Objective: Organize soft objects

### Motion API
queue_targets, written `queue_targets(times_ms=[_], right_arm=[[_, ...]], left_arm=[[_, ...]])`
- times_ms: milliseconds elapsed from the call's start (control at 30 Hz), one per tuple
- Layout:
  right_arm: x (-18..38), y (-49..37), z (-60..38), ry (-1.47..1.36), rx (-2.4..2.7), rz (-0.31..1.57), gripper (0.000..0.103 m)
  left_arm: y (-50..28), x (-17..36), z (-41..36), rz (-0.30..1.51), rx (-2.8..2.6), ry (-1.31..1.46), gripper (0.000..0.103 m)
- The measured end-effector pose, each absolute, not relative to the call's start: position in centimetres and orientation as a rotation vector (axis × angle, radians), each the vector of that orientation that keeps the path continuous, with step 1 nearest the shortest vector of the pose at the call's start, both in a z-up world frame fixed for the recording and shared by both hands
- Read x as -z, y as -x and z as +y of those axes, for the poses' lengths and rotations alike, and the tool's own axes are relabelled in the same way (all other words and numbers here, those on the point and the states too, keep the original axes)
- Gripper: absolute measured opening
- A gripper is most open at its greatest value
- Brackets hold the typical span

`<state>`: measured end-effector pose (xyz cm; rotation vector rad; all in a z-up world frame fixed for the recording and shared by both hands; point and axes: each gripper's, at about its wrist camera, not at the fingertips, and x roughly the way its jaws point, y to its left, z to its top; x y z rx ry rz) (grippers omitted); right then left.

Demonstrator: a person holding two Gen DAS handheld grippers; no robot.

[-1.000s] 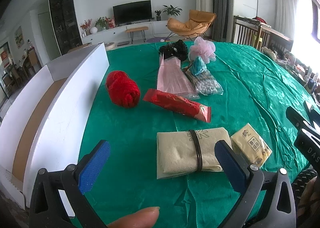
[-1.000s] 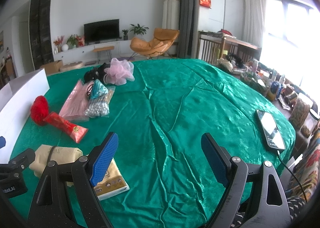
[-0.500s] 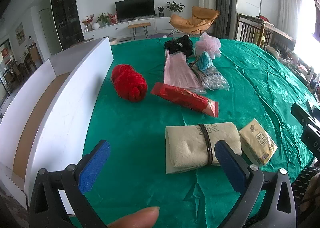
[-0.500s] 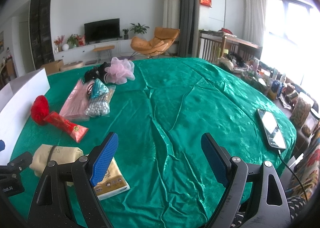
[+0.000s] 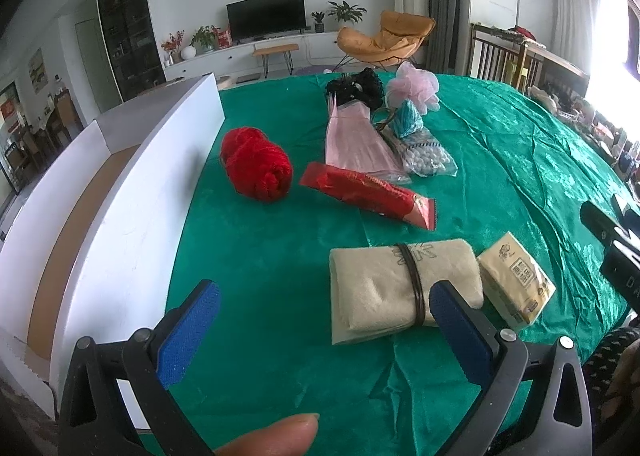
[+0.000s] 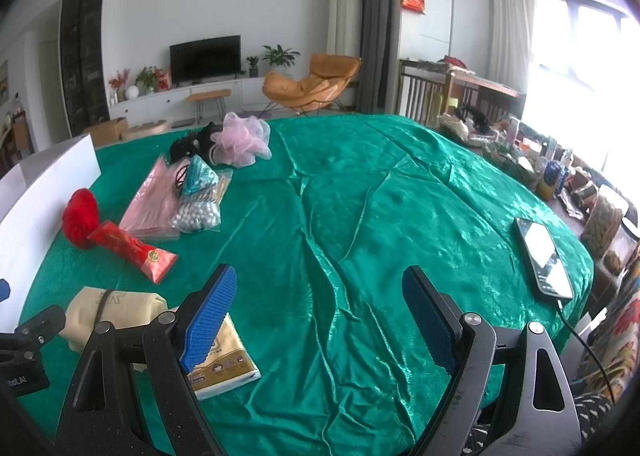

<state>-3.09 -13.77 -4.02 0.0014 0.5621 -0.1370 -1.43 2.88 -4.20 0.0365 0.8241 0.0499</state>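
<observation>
Across the left wrist view, the left tongs [image 5: 320,320] hang wide open above the green-draped desk [image 5: 500,159], gripping nothing. A beige folded cloth [image 5: 384,292] bound by a dark band lies just ahead, its right end partly behind the right blue pad. Touching its right side is a yellow tissue pack [image 5: 516,280]. Farther off lie a red packet [image 5: 368,193], a red yarn ball [image 5: 256,163], a pink bag [image 5: 356,139], a clear bag of white beads [image 5: 426,155] with a teal item [image 5: 406,119] on it, a pink mesh pouf [image 5: 414,87] and a black bundle [image 5: 354,85]. A white box [image 5: 104,195] with a brown floor runs along the desk's left edge. At the right edge, a dark part of the right tongs [image 5: 612,248] shows.

From the right wrist view, the right tongs [image 6: 316,316] are likewise spread wide and hold nothing, over bare green cloth. The tissue pack [image 6: 224,364] sits under the left pad, with the beige cloth [image 6: 116,312] beside it, probably touching, though the finger hides the seam. The red packet [image 6: 132,250], yarn ball [image 6: 80,217], pink bag [image 6: 154,199], bead bag [image 6: 198,211], pouf [image 6: 242,139] and black bundle [image 6: 192,143] lie beyond. A phone [image 6: 544,260] with a cable rests well apart, near the desk's right edge.
</observation>
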Motion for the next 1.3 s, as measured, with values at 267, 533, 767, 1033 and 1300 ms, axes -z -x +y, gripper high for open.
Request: queue_targets(times_ms=[267, 533, 767, 1033, 1300], right_arm=[[5.0, 2.8, -14.4, -0.060, 0.111, 0.598, 0.087], [5.2, 2.7, -16.3, -0.157, 0.091, 0.643, 0.087], [5.1, 2.7, -15.8, -0.146, 0.060, 0.657, 0.087], [5.0, 2.6, -16.5, -0.184, 0.061, 0.658, 0.087], [5.2, 2.4, -16.7, -0.199, 0.047, 0.671, 0.087]], left_arm=[[3.1, 5.9, 3.9, 0.890, 0.013, -0.096, 0.103], [3.1, 7.8, 3.5, 0.959, 0.066, -0.097, 0.103], [0.7, 9.4, 1.2, 0.997, 0.091, -0.147, 0.103], [-4.0, 9.9, 0.5, 1.023, 0.032, -0.151, 0.103], [-10.0, 10.7, 5.2, 1.065, -0.092, 0.060, 0.103]])
